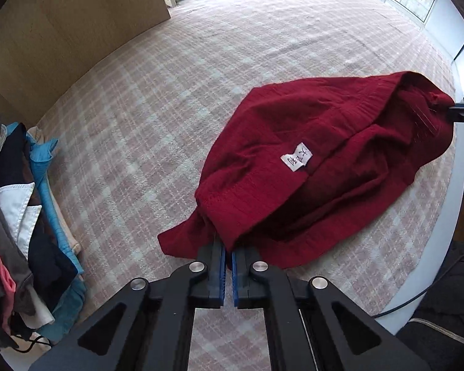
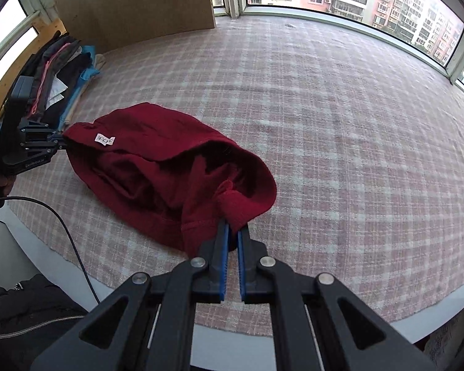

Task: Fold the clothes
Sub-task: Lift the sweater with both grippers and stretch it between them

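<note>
Here both grippers, left (image 1: 227,247) and right (image 2: 233,227), clamp the red garment (image 1: 309,160) at frame centre; lower evenly, keeping the fold taut.

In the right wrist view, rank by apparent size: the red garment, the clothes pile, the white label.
1. red garment
2. clothes pile, though it lies farther from the camera, so its true size is unsure
3. white label

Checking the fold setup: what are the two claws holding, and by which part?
Both grip the dark red garment: the left claw pinches a bunched edge at one end, the right claw a bunched edge at the opposite end.
</note>
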Demonstrator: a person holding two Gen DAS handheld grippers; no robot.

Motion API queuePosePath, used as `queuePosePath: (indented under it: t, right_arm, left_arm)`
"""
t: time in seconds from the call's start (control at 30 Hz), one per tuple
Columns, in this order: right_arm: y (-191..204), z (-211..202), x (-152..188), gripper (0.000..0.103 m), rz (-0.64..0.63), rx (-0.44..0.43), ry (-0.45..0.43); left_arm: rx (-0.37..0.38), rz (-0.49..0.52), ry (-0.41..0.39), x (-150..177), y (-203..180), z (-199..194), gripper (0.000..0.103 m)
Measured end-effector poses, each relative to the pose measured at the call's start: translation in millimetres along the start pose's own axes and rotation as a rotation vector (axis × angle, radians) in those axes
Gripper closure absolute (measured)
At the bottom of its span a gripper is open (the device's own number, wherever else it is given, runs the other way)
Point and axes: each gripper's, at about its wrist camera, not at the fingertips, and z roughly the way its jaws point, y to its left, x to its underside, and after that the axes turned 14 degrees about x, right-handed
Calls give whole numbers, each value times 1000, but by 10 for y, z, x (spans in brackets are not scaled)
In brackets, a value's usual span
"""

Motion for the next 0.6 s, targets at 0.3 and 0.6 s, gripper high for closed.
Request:
queuePosePath:
  t: [0.3, 0.6]
  right_arm:
    - [-486, -1014, -865, 97, 18, 188, -300]
    - [-251, -805, -1184, 84, -68, -1, -256]
  left_arm:
    - [-114, 60, -264, -674, 229, -1604, 101]
    - [-193, 96, -288, -943, 323, -2114, 101]
